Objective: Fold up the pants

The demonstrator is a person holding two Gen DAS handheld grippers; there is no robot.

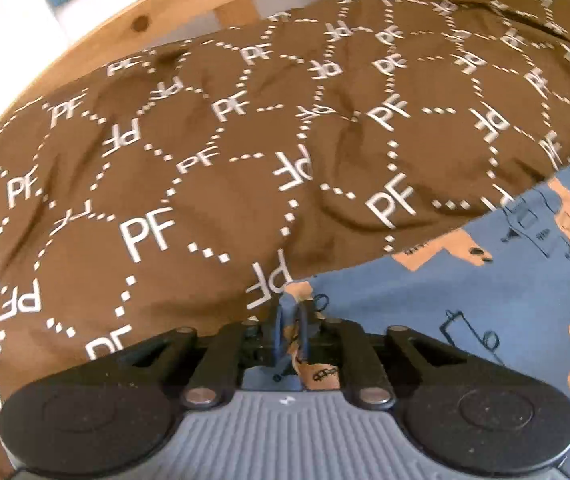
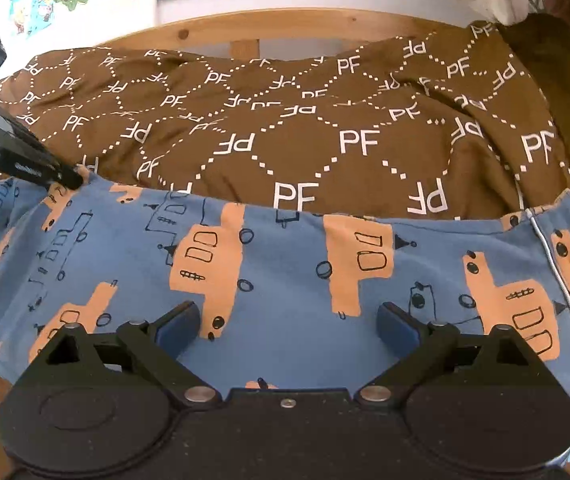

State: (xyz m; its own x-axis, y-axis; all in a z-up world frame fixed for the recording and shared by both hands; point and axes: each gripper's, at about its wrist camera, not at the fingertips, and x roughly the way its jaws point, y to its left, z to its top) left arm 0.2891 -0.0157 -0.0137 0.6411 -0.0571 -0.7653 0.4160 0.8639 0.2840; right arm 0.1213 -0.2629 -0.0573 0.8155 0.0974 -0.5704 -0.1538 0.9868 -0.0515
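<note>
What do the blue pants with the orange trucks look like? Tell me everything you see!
The blue pants look like soft cotton, printed with orange trucks and black doodle outlines. They lie spread out, mostly flat, on the brown bedspread with white PF letters. A white piped seam runs down the right side. The left gripper pinches a corner of the fabric. The right gripper hovers wide open over the middle.

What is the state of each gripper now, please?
Left gripper: shut on the corner of the blue cotton pants with orange vehicle print.
Right gripper: open, holding nothing, above the pants.
</note>
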